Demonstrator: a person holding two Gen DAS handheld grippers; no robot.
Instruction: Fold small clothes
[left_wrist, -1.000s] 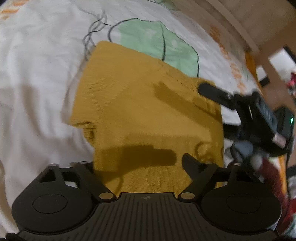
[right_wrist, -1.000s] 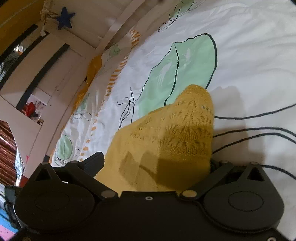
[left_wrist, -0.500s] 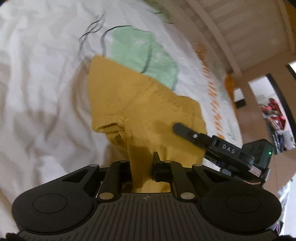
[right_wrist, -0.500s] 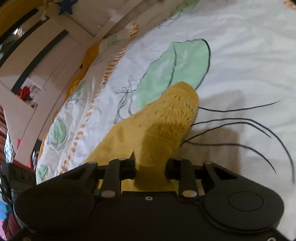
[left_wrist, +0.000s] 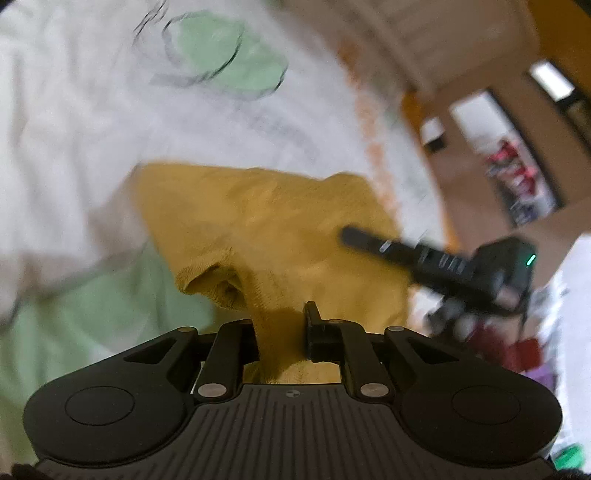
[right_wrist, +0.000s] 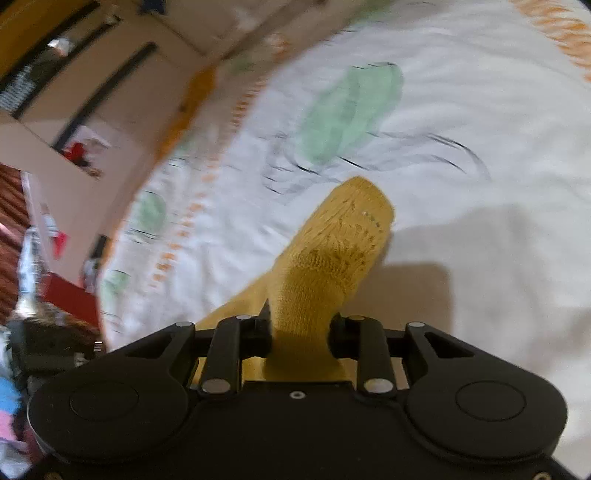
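A small mustard-yellow knitted garment (left_wrist: 273, 229) lies on a white bed sheet (left_wrist: 74, 110). My left gripper (left_wrist: 282, 332) is shut on its near edge, with the cloth bunched between the fingers. My right gripper (right_wrist: 299, 328) is shut on another part of the garment (right_wrist: 332, 251), which stands up in a lifted fold with a lace pattern. The right gripper also shows in the left wrist view (left_wrist: 436, 258), at the garment's right side. Both views are blurred by motion.
The sheet has green leaf prints (right_wrist: 351, 107) and an orange dashed border (right_wrist: 192, 210). Beyond the bed's edge are white wooden furniture (right_wrist: 110, 74) and red clutter (left_wrist: 517, 173) on the floor side.
Both grippers have closed on the garment, from open a second ago, and are lifting it; the cloth now hangs gathered from the fingers and both cameras are moving.
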